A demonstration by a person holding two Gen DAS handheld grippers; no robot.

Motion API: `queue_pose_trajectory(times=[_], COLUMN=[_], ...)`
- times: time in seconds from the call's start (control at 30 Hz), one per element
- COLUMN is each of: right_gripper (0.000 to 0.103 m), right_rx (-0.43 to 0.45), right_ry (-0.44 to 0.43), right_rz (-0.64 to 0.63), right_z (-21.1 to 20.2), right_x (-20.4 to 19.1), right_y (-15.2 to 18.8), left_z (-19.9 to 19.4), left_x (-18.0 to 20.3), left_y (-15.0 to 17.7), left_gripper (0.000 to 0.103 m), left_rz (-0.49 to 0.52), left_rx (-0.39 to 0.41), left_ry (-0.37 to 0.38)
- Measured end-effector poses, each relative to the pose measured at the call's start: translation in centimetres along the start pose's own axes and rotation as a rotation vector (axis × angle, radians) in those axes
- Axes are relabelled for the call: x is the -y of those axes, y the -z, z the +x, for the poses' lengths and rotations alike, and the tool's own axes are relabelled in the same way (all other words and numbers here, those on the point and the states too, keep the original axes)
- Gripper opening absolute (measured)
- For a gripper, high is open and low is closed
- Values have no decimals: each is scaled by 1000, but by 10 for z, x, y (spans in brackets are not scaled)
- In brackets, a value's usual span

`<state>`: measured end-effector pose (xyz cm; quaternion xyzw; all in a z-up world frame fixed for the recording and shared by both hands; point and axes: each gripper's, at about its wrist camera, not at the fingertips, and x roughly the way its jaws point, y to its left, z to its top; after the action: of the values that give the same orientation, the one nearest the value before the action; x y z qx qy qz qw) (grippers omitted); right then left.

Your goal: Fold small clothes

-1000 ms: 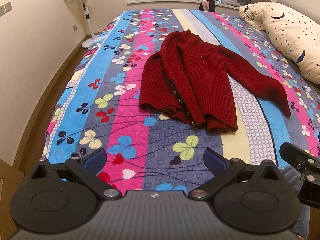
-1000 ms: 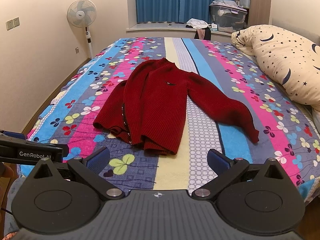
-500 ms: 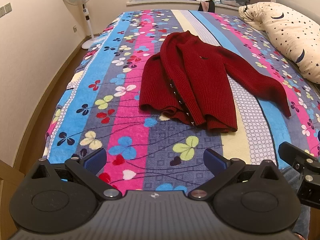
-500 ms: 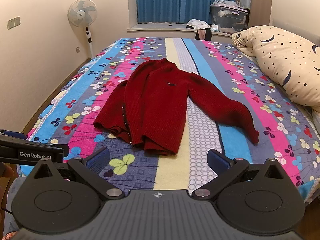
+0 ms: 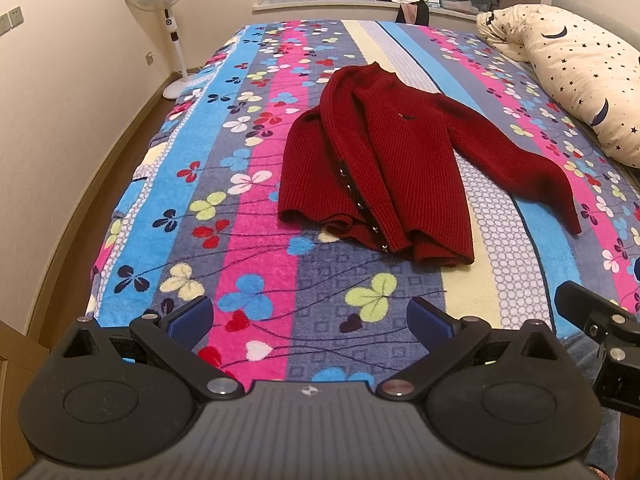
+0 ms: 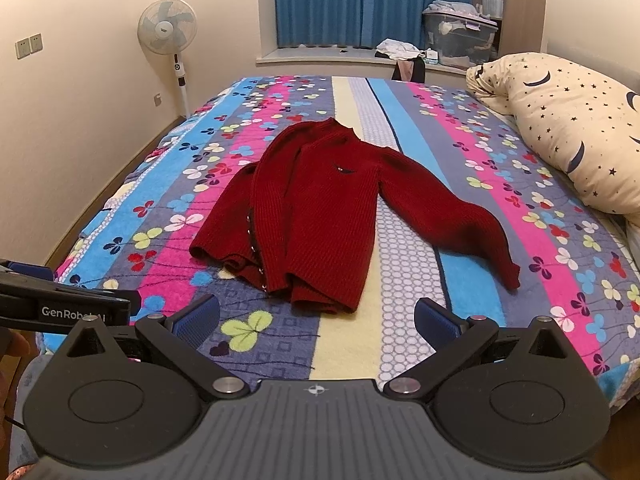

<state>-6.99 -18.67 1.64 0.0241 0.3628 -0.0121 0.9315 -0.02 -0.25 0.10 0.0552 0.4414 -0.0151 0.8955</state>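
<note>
A dark red knit cardigan [image 5: 384, 168] lies on the striped flowered bedspread [image 5: 248, 184], hem toward me. Its left side is folded over the body, with the snap placket showing. Its right sleeve [image 5: 532, 172] stretches out to the right. It also shows in the right wrist view [image 6: 320, 208]. My left gripper [image 5: 310, 320] is open and empty, above the bed's near edge, well short of the hem. My right gripper [image 6: 316, 322] is open and empty, just short of the hem. Each gripper shows at the edge of the other's view.
A cream star-and-moon pillow [image 6: 576, 128] lies along the bed's right side. A standing fan [image 6: 170, 40] is by the left wall. Storage boxes and clothes [image 6: 456, 40] sit on the window ledge beyond the bed. Wooden floor [image 5: 80, 184] runs along the left.
Both grippers have edged slightly forward toward the cardigan. The cardigan has not moved.
</note>
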Motion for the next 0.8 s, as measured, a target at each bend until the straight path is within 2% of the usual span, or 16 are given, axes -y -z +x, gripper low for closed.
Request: queue_pose_trajectory(times=[0.8], right_gripper=[102], right_rx=[-14], right_ry=[-2], right_rz=[11], right_z=[4], right_x=[-3], right_y=[0], left_z=[4], left_x=[1], left_y=[3], left_gripper=[103], left_rz=[-1], left_rx=[-14], left_ry=[-1])
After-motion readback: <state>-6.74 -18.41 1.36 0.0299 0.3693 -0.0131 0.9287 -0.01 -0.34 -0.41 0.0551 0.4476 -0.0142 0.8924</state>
